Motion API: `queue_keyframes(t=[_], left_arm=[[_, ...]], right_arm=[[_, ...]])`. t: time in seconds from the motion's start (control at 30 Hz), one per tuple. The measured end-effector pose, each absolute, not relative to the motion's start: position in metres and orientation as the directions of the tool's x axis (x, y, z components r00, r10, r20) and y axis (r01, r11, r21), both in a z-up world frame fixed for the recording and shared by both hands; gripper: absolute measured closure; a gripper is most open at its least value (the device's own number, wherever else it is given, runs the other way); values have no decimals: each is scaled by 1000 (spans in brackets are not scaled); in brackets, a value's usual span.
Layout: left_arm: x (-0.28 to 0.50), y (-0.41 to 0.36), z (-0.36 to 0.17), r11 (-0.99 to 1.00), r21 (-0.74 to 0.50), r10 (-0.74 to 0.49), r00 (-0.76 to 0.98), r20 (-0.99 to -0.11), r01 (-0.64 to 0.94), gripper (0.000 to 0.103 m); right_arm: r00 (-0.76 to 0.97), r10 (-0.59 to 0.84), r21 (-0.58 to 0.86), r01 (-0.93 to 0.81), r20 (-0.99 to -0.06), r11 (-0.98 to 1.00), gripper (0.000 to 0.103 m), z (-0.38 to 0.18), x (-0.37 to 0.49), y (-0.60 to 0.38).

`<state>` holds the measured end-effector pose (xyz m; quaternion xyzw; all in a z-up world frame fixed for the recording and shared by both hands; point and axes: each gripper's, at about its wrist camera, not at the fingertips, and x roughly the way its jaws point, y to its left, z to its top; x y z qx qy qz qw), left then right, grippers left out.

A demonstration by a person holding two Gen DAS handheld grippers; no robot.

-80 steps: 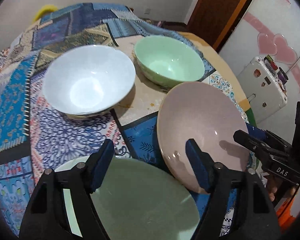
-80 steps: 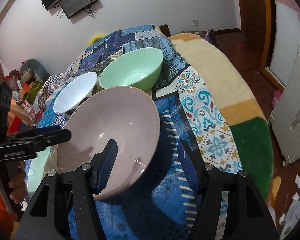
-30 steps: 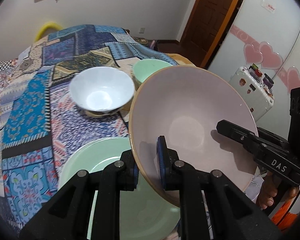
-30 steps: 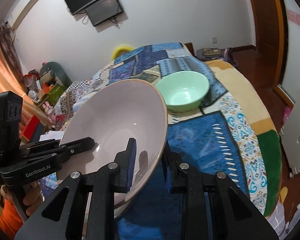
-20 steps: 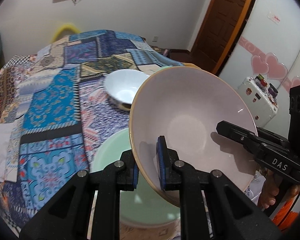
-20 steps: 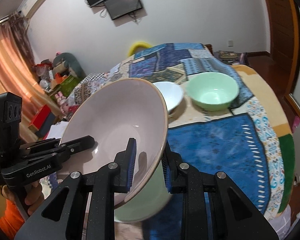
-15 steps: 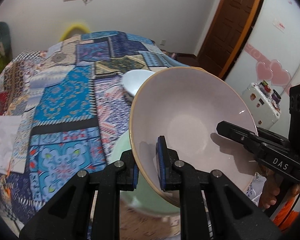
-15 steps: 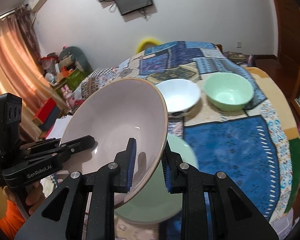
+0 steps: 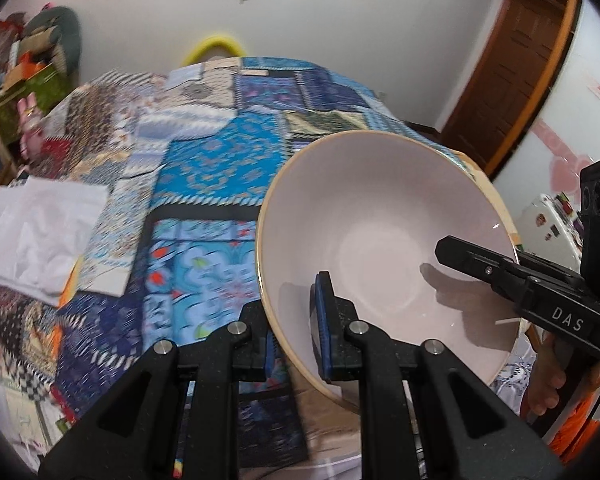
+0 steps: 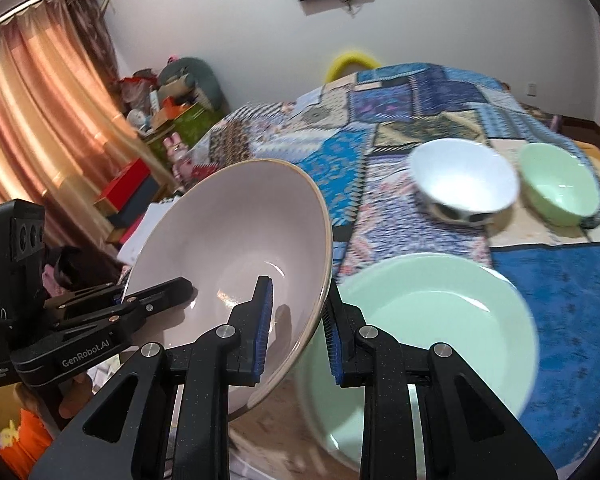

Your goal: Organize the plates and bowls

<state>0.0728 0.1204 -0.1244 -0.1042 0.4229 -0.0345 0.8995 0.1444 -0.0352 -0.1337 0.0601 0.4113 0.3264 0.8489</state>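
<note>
Both grippers' fingers are clamped on opposite rim edges of the pink bowl (image 9: 384,240), left gripper (image 9: 296,336) and right gripper (image 10: 296,332). Glazed, rigid, probably slippery and breakable; the rim is the sensible hold.

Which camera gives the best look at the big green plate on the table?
The right wrist view: the green plate lies almost whole beside the lifted pink bowl. In the left wrist view the bowl and claw hide it; at most a pale sliver shows at the bottom edge.
</note>
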Motion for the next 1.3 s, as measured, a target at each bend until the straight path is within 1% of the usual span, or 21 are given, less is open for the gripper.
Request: queue_keyframes(t=[0.23, 0.67, 0.9, 1.1, 1.3], left_arm=[[61, 158, -144, 971, -219, -110, 625, -773, -99, 87], [65, 193, -189, 956, -243, -110, 565, -818, -166, 87], [68, 202, -209, 950, -253, -118, 534, -837, -185, 87], [71, 204, -218, 941, -276, -135, 533, -835, -194, 87], [70, 201, -221, 949, -255, -120, 531, -839, -187, 87]], right_arm=[[379, 614, 378, -535, -693, 756, 81, -153, 148, 3], [273, 556, 355, -538, -785, 765, 81, -197, 153, 41], [250, 527, 332, -544, -813, 771, 81, -208, 156, 48], [256, 507, 305, -554, -823, 774, 80, -209, 156, 51], [260, 513, 312, -548, -818, 776, 78, -203, 157, 46]])
